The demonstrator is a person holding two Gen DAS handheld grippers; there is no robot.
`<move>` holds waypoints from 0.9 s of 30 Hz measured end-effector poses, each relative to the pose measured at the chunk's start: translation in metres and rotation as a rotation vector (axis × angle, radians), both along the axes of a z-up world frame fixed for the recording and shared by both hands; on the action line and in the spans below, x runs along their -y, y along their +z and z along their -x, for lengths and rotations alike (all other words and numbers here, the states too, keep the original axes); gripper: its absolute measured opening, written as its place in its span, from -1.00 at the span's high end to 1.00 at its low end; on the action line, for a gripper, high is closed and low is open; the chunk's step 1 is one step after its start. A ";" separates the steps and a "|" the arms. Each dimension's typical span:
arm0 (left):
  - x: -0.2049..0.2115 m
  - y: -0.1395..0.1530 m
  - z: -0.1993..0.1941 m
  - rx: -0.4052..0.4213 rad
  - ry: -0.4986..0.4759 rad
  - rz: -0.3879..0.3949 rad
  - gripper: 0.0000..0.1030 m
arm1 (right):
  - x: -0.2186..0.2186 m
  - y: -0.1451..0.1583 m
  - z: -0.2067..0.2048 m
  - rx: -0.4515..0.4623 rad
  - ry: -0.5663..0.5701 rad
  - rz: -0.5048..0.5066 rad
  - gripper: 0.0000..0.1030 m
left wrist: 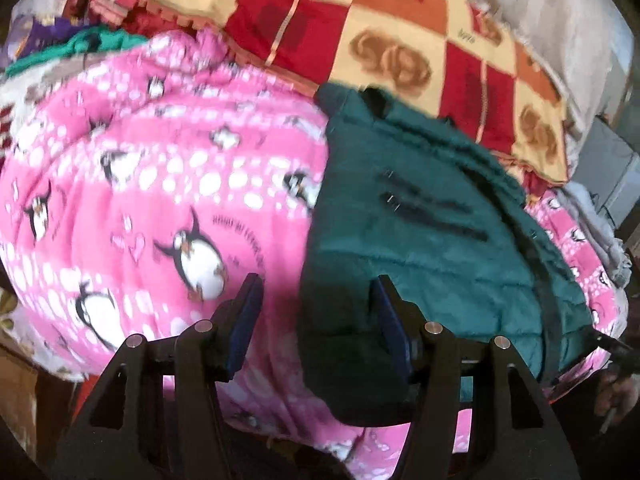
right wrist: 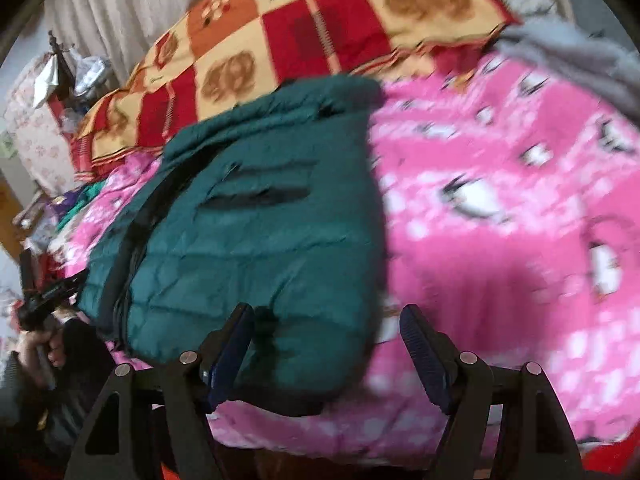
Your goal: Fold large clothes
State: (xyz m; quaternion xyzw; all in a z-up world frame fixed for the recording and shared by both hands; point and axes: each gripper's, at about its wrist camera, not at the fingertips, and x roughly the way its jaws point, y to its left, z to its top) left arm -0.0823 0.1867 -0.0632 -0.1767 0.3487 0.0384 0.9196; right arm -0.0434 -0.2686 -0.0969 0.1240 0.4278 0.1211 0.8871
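A dark green quilted jacket [left wrist: 432, 248] lies folded on a pink penguin blanket [left wrist: 160, 184]. It also shows in the right wrist view [right wrist: 256, 240] on the same blanket [right wrist: 500, 232]. My left gripper [left wrist: 316, 292] is open and empty, hovering over the jacket's near left edge. My right gripper [right wrist: 326, 320] is open and empty, hovering over the jacket's near right corner. Both views are motion-blurred.
A red, orange and cream checked blanket [left wrist: 360, 40] lies behind the jacket, also in the right wrist view [right wrist: 280, 32]. A pile of red, purple and green clothes [left wrist: 88, 20] sits far left. Grey fabric [right wrist: 580, 52] lies at far right.
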 end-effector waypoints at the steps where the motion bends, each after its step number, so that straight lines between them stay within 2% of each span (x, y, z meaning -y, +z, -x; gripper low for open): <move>1: 0.000 0.002 0.002 0.013 -0.004 -0.001 -0.11 | -0.001 -0.002 -0.001 -0.002 0.008 -0.016 -0.34; 2: 0.000 0.005 0.004 0.029 -0.005 0.001 -0.11 | -0.003 -0.002 0.001 0.011 0.018 -0.031 -0.13; 3: -0.002 0.006 0.007 0.043 -0.003 0.005 -0.11 | -0.003 0.000 0.002 0.024 0.034 -0.052 -0.07; 6: -0.014 0.006 0.014 0.066 0.032 0.044 -0.11 | -0.001 0.005 0.009 0.071 0.041 -0.090 -0.04; 8: -0.023 0.003 0.013 0.062 0.039 0.084 -0.11 | -0.001 0.001 0.007 0.051 0.031 -0.094 -0.04; 10: -0.022 -0.001 0.008 0.052 -0.015 0.131 -0.13 | -0.002 -0.005 0.002 0.021 0.026 -0.087 -0.04; 15: -0.001 -0.022 -0.018 -0.079 -0.159 0.195 -0.18 | -0.008 -0.009 -0.006 0.009 0.017 -0.053 -0.04; 17: 0.000 -0.024 -0.022 -0.087 -0.168 0.216 -0.29 | -0.009 -0.009 -0.009 0.012 0.013 -0.048 -0.04; 20: -0.004 -0.024 -0.021 -0.076 -0.169 0.256 -0.28 | -0.009 -0.011 -0.010 0.012 0.012 -0.048 -0.06; 21: -0.003 -0.022 -0.020 -0.071 -0.179 0.256 -0.24 | -0.009 -0.011 -0.010 0.011 0.013 -0.050 -0.07; 22: -0.002 -0.018 -0.018 -0.060 -0.190 0.250 0.11 | -0.008 -0.011 -0.009 0.010 0.013 -0.050 -0.07; 23: 0.001 -0.014 -0.016 -0.044 -0.206 0.246 0.29 | -0.008 -0.010 -0.009 0.011 0.017 -0.052 -0.05; 25: 0.001 -0.007 -0.010 -0.008 -0.211 0.226 0.40 | -0.008 -0.002 -0.005 0.052 0.034 -0.064 0.14; 27: 0.001 -0.003 -0.008 0.017 -0.208 0.217 0.40 | -0.008 0.007 0.000 0.114 0.049 -0.083 0.18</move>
